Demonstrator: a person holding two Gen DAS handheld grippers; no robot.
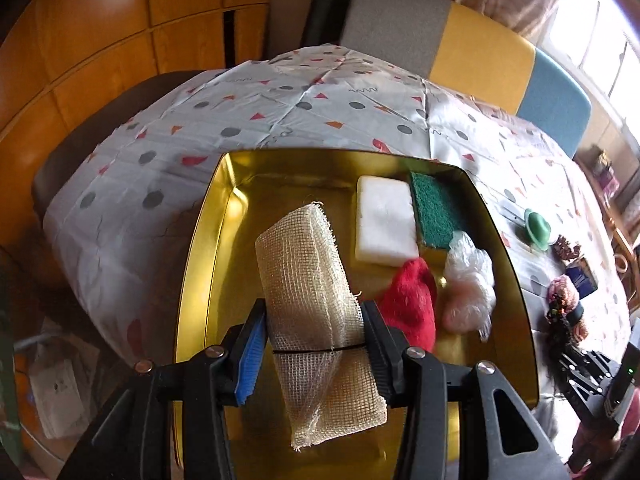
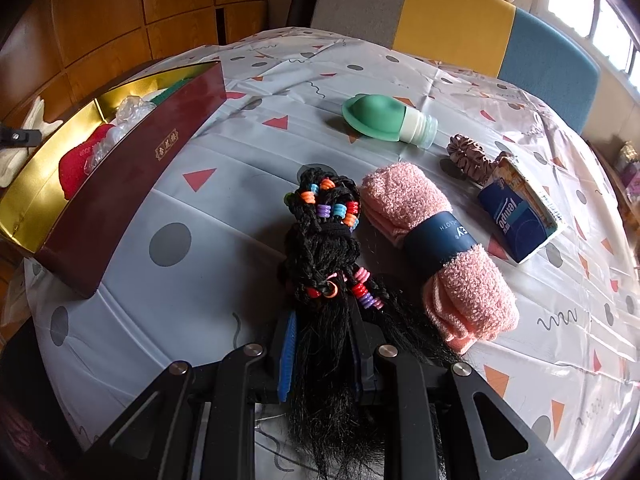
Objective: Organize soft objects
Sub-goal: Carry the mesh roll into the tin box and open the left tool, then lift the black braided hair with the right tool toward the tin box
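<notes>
Item: folded cream mesh cloth, open weave, frayed edges, bound by a thin black band near one end. Location: pinched between the pads of the left gripper, held above the gold-lined box.

Item: black braided hairpiece threaded with coloured beads. Location: lying on the patterned tablecloth, its loose strands caught in the narrowly closed right gripper.

Container: gold-lined box, dark red outside. Contents: white sponge block, green scouring sponge just beside it, red fuzzy item, crumpled clear plastic bag.

On the tablecloth, outside the box: rolled pink towel with a dark paper band, green squeeze bottle on its side, brown scrunchie, blue tissue pack.

Pose: both grippers angled steeply downward.
</notes>
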